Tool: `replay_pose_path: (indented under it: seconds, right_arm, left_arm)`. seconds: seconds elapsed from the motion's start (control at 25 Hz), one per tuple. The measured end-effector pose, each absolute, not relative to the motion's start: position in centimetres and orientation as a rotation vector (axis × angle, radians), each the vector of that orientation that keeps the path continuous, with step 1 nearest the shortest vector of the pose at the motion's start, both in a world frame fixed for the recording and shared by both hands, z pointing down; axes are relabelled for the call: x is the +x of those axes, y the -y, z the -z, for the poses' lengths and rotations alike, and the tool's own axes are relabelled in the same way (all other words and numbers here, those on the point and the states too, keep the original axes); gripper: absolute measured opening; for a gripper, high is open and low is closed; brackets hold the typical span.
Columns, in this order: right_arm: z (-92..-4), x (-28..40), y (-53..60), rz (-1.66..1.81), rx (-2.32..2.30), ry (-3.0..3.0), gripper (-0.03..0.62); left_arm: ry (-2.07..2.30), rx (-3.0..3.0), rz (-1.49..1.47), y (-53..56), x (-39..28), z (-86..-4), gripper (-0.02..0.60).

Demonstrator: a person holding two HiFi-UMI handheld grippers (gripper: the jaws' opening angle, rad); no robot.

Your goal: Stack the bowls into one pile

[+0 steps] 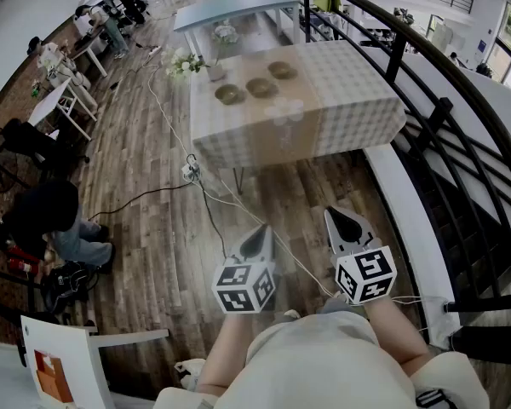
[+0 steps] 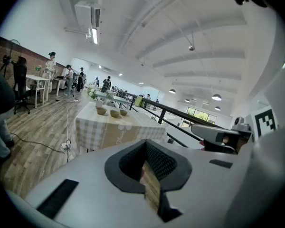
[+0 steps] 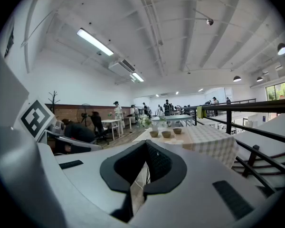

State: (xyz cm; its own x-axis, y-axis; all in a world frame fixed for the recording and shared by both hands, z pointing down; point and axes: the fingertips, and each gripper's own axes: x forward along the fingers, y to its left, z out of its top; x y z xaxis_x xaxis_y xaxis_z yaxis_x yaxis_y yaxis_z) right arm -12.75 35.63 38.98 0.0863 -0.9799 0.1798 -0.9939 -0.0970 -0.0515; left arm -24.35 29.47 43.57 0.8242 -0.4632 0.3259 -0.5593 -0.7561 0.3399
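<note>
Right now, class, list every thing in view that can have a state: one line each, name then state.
left bowl: upright on the table, not stacked
middle bowl: upright, not stacked
right bowl: upright, not stacked
table: covered with a checked cloth
left gripper: shut, empty, well short of the table
right gripper: shut, empty, well short of the table

No writing can be read. The left cube (image 1: 245, 286) and right cube (image 1: 365, 274) behind the jaws bear only black-and-white square patterns. Faint print on the bench cloth (image 1: 349, 100), far ahead of the jaws, is illegible.
</note>
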Motion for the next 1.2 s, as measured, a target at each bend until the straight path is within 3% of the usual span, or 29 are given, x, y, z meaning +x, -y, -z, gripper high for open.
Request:
replay_pose_path:
  seconds: [1.2]
  right_arm:
    - [-38.6,-19.9,-40.1,-0.247,2.178,2.151,0.002]
  left_arm:
    - [0.775,2.582,-0.251,-33.5,-29.5,-42.0,0.005]
